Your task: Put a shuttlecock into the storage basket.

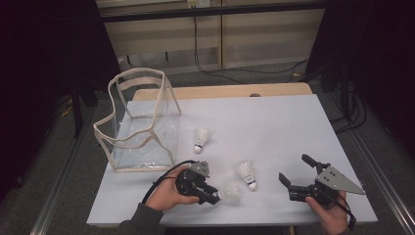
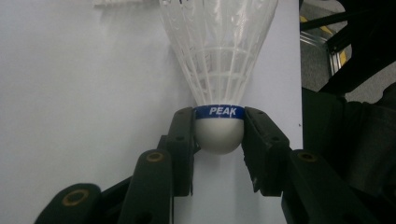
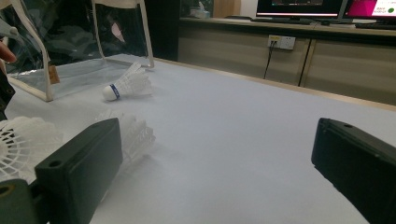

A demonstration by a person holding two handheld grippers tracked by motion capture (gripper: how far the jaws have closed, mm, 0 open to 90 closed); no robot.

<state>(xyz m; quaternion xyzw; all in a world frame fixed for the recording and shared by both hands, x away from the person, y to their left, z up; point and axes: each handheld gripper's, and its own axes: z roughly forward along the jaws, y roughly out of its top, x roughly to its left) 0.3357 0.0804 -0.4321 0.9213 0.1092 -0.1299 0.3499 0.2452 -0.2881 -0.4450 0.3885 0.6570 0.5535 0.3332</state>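
Three white shuttlecocks lie on a white table point(image 1: 279, 122). My left gripper point(image 1: 214, 196) is at the front, shut on the cork of the nearest shuttlecock point(image 1: 231, 192). In the left gripper view both pads press the white cork just under its blue band, and the skirt of the shuttlecock point(image 2: 218, 60) points away from my left gripper point(image 2: 218, 133). A second shuttlecock point(image 1: 247, 174) lies just right of it, and a third point(image 1: 201, 138) lies farther back. My right gripper point(image 1: 293, 168) rests at the front right, open and holding nothing. The right gripper view looks between the wide jaws of my right gripper point(image 3: 215, 154) toward the third shuttlecock point(image 3: 128, 85).
A clear plastic bag with cream trim point(image 1: 142, 122) stands open at the table's left side, and its edge point(image 3: 46, 88) is visible from the right gripper. Cables run across the floor beyond the table. Bare white tabletop stretches across the middle and back right.
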